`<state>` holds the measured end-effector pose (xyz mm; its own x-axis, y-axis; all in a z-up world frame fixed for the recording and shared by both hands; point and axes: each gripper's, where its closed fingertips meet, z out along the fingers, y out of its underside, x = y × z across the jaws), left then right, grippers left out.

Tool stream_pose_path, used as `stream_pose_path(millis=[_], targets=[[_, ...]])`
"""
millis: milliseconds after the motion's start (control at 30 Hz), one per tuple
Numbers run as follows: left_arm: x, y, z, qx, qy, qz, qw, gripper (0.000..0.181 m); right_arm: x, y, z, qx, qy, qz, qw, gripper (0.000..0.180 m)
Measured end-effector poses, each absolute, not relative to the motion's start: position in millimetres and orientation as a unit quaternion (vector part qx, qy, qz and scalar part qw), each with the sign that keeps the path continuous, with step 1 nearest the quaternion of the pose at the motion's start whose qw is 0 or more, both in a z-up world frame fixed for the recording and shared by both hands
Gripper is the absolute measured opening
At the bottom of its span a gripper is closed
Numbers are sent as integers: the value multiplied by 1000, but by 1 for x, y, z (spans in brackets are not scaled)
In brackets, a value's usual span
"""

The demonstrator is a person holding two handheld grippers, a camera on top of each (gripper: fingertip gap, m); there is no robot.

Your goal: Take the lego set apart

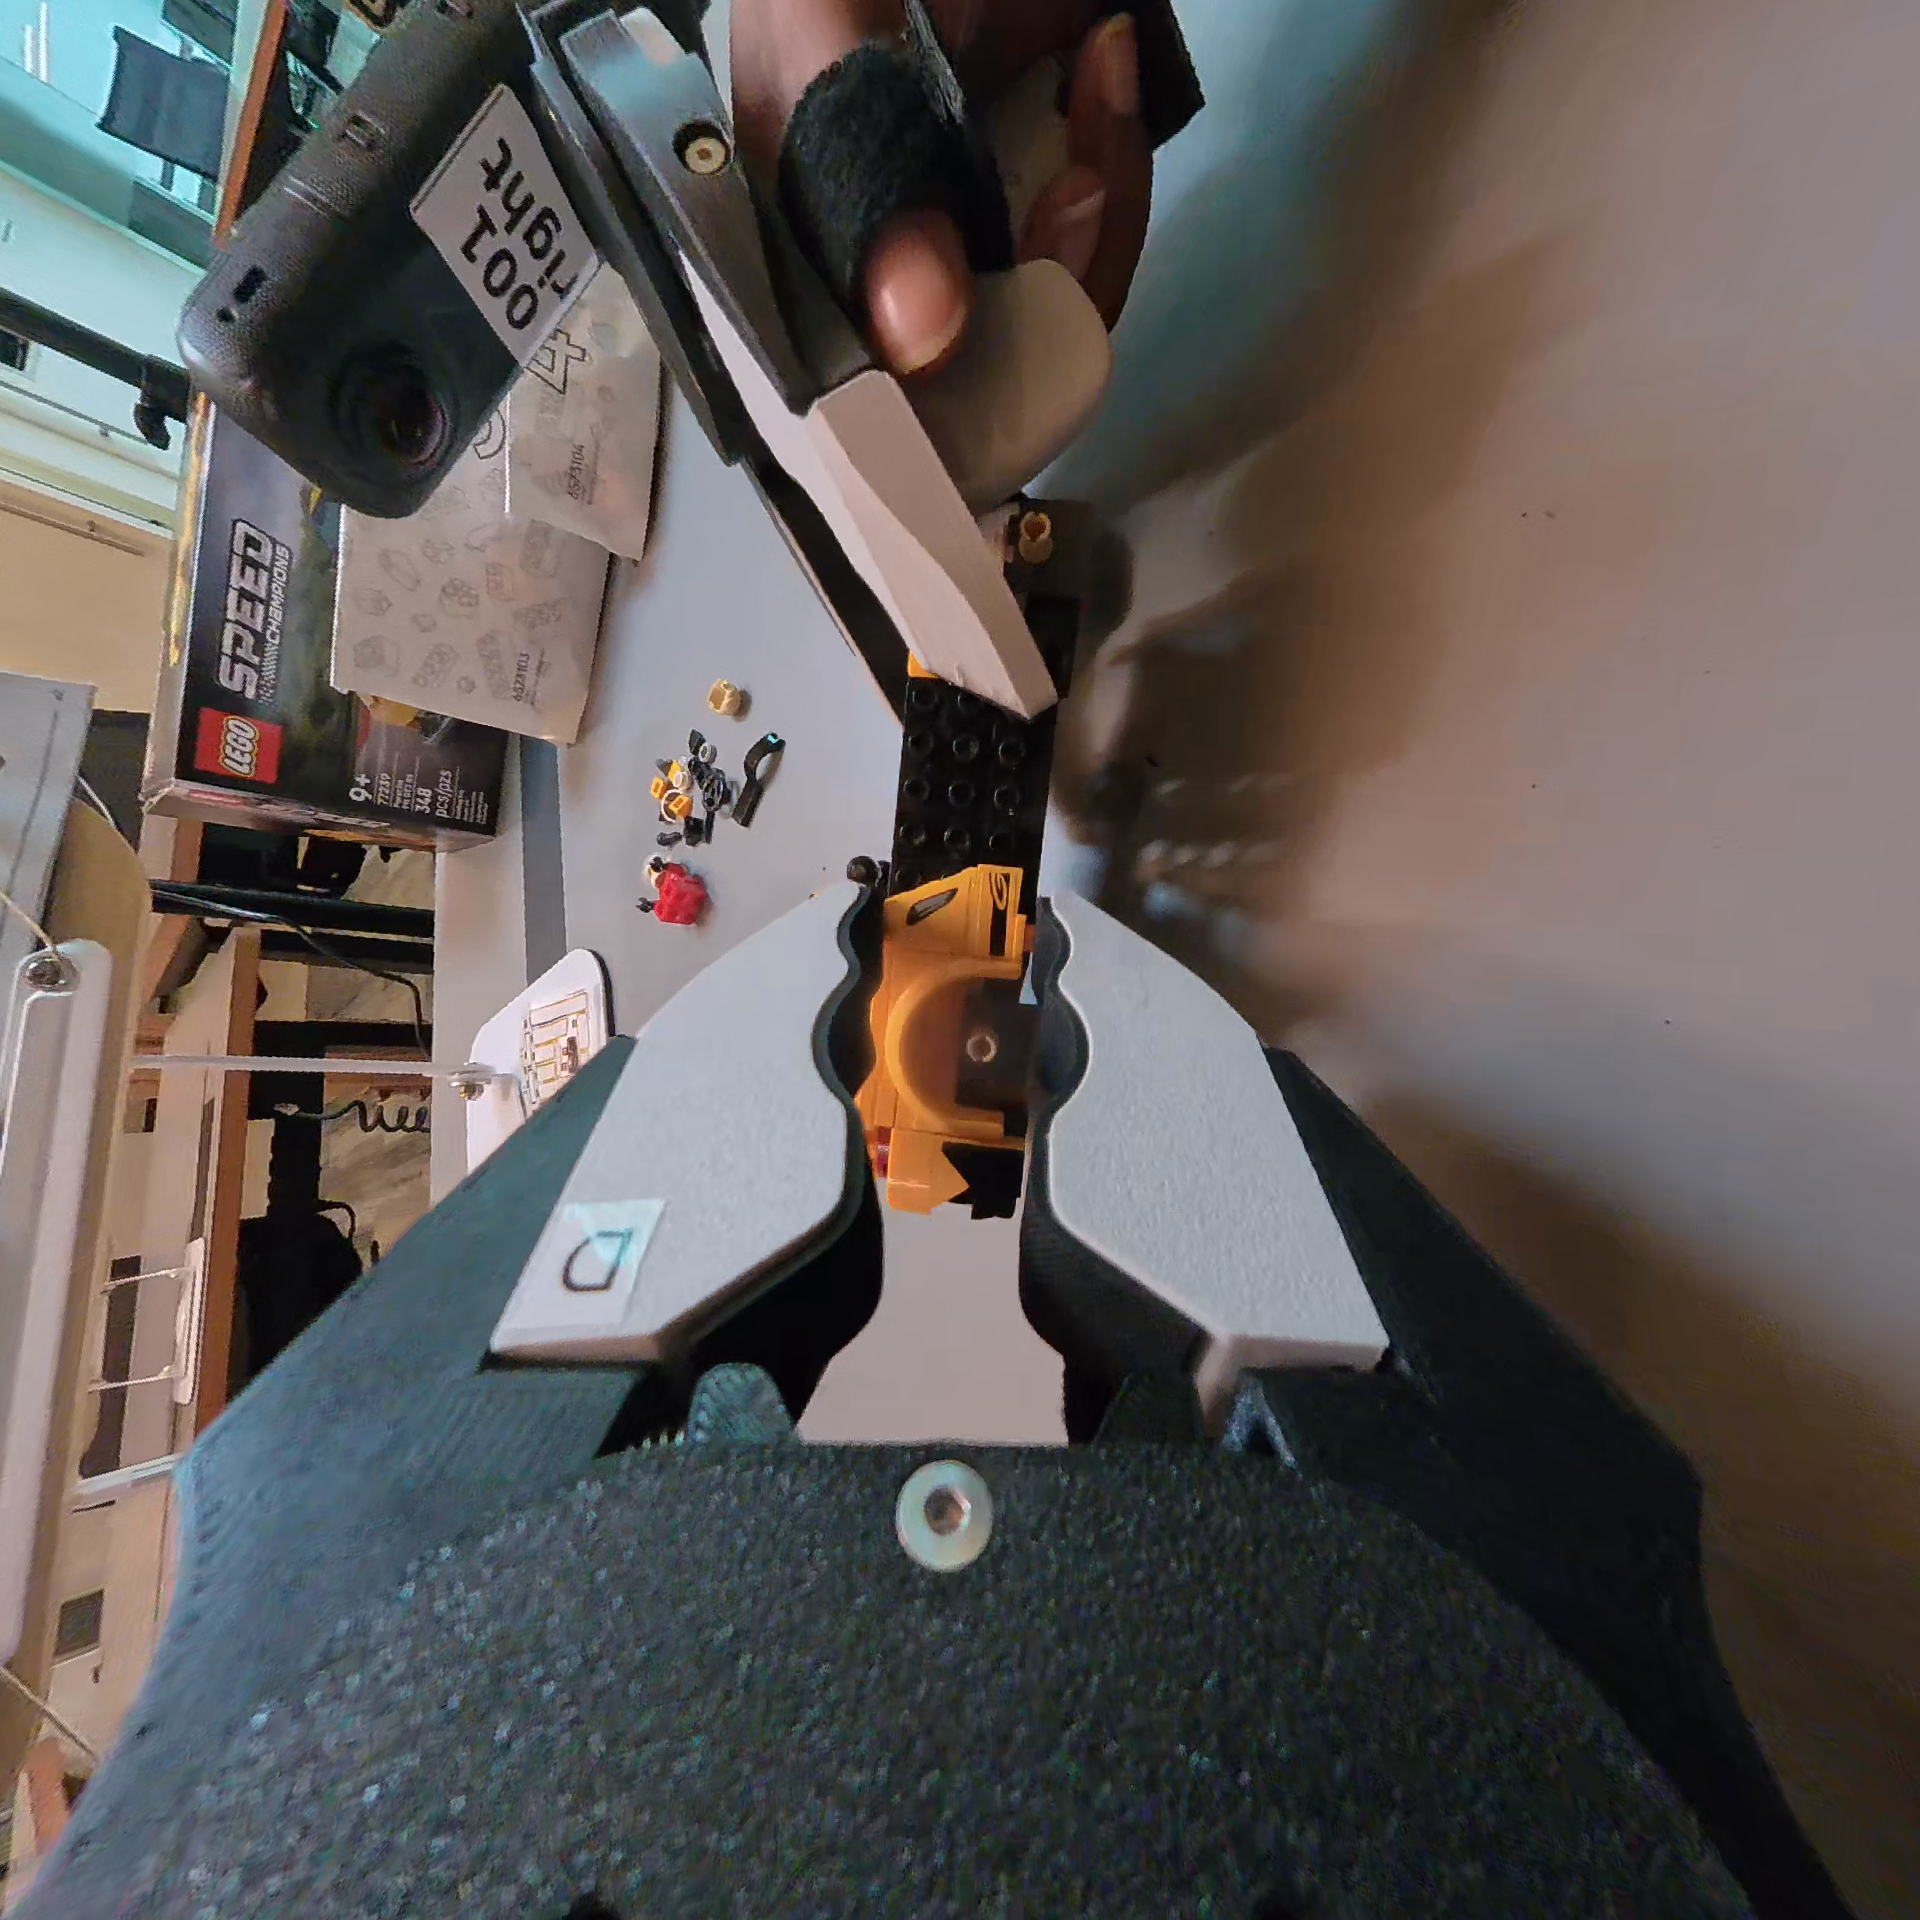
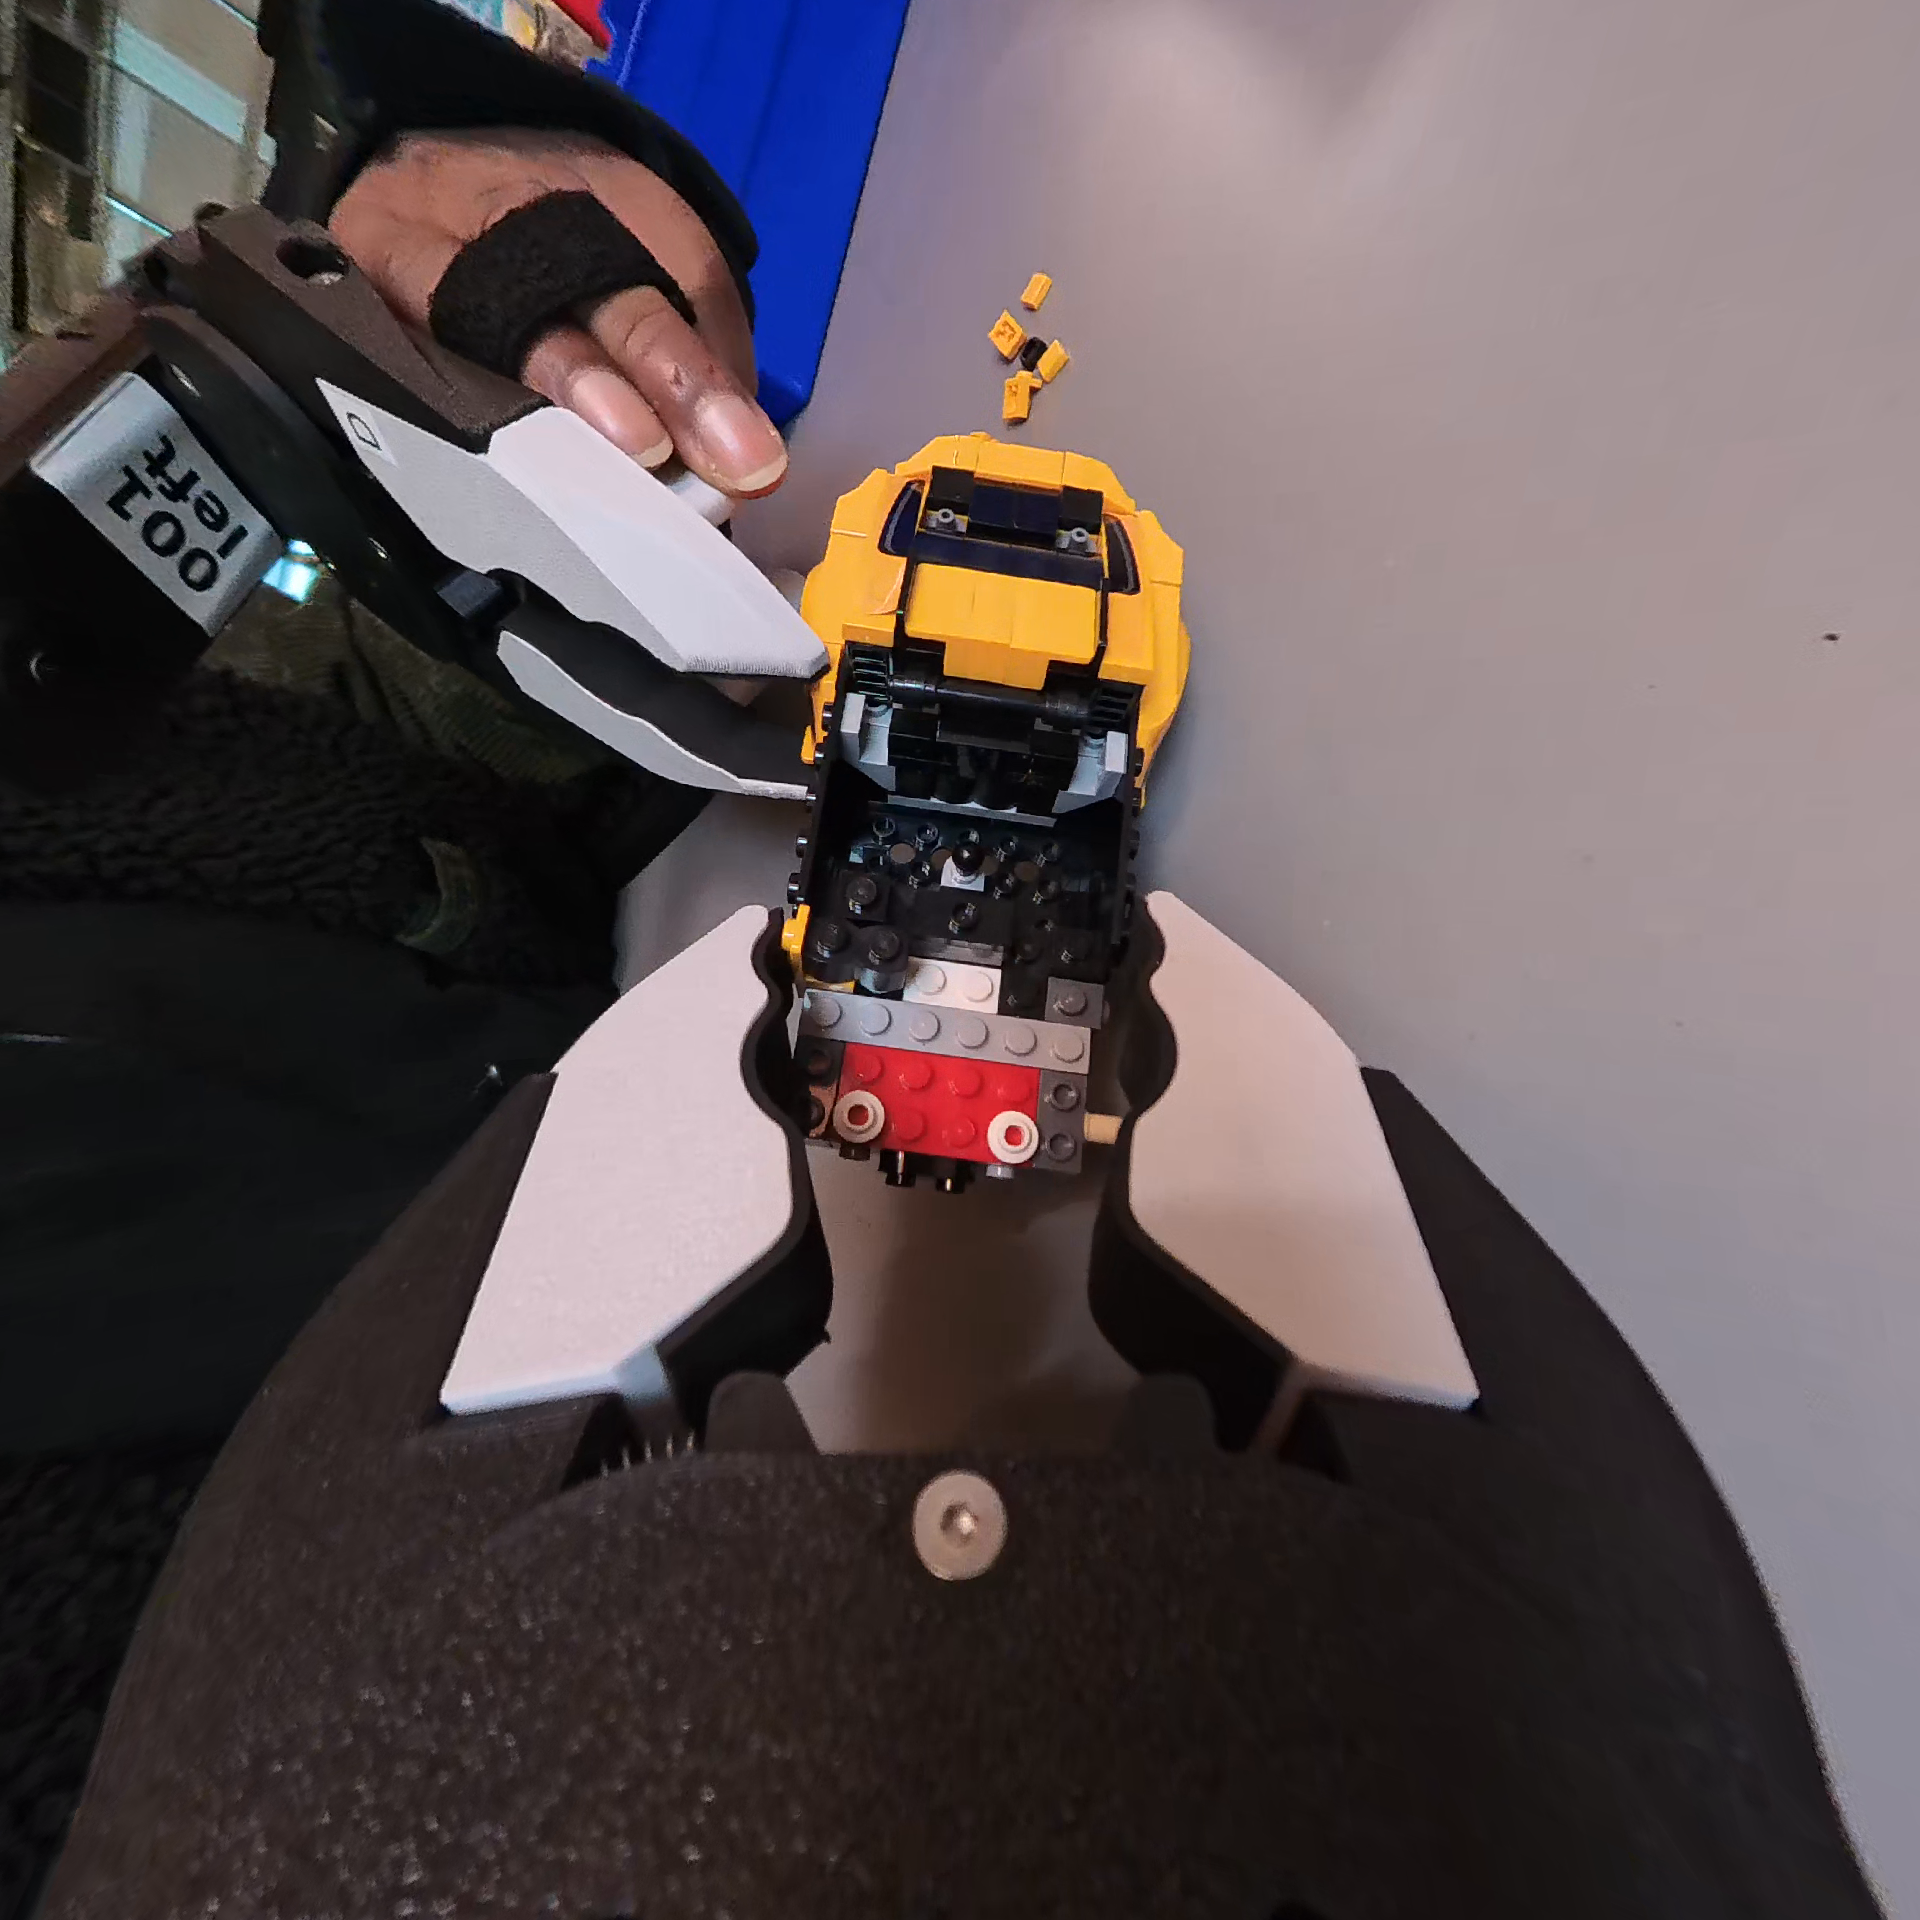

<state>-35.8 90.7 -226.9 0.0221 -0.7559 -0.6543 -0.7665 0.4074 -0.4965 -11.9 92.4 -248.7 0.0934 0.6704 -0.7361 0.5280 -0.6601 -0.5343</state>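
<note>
A partly stripped yellow and black lego car [image 2: 997,613] is held over the grey table between both grippers. My right gripper [image 2: 956,1039] is shut on its open end, where a red plate [image 2: 940,1101] and grey plates show. My left gripper [image 2: 810,727] is clamped on the car's side near the yellow cabin. In the left wrist view, my left gripper [image 1: 951,997] is shut on the yellow body [image 1: 940,956] by a wheel arch. There my right gripper [image 1: 997,665] pinches the far end of the black studded chassis [image 1: 966,790].
Loose small pieces [image 1: 696,790] and a red brick [image 1: 677,896] lie on the grey table [image 1: 727,582]. A lego box [image 1: 312,665] and printed bags [image 1: 468,613] lie beyond them. Small yellow pieces [image 2: 1029,348] lie past the car, and a blue bin [image 2: 769,156] stands at the table edge. Some 4 centimetres of space lies between my two pairs of fingers. The right tips stand about 15 centimetres off the red brick [image 1: 677,896].
</note>
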Motion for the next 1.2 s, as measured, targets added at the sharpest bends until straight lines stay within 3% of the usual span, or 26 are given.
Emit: stream_pose_path(millis=[100, 133, 167, 200, 400, 500, 567, 767, 867, 1033, 1200], targets=[[-36, 87, -228, -549, 699, -12, 459, 27, -12, 93, -251, -742, -402, 532, 65, 59], [-32, 76, -229, -538, 710, -47, 452, 2, -11, 96, -252, -746, -394, 532, 70, 56], [-14, 61, -210, -507, 689, -123, 503, 0, -12, 107, -247, -748, -367, 544, 96, 35], [-8, 56, -204, -501, 688, -132, 508, 0, -12, 110, -243, -744, -363, 551, 101, 29], [-35, 77, -189, -545, 662, -87, 508, 0, -10, 105, -244, -743, -407, 518, 121, 27], [-46, 90, -207, -593, 659, -43, 461, 24, -12, 103, -243, -742, -407, 520, 120, 27], [-45, 91, -219, -606, 664, -30, 437, 31, -13, 102, -243, -743, -407, 519, 119, 27], [-43, 97, -230, -622, 663, -5, 416, 28, -14, 99, -244, -742, -422, 505, 125, 27], [-43, 97, -231, -629, 659, -12, 412, 28, -14, 96, -243, -732, -458, 485, 140, 37], [-43, 98, -230, -636, 653, -29, 410, 28, -23, 96, -225, -668, -569, 399, 268, 52], [-42, 98, -230, -648, 644, -50, 404, 28, -32, 102, -238, -615, -662, 244, 353, 32]])
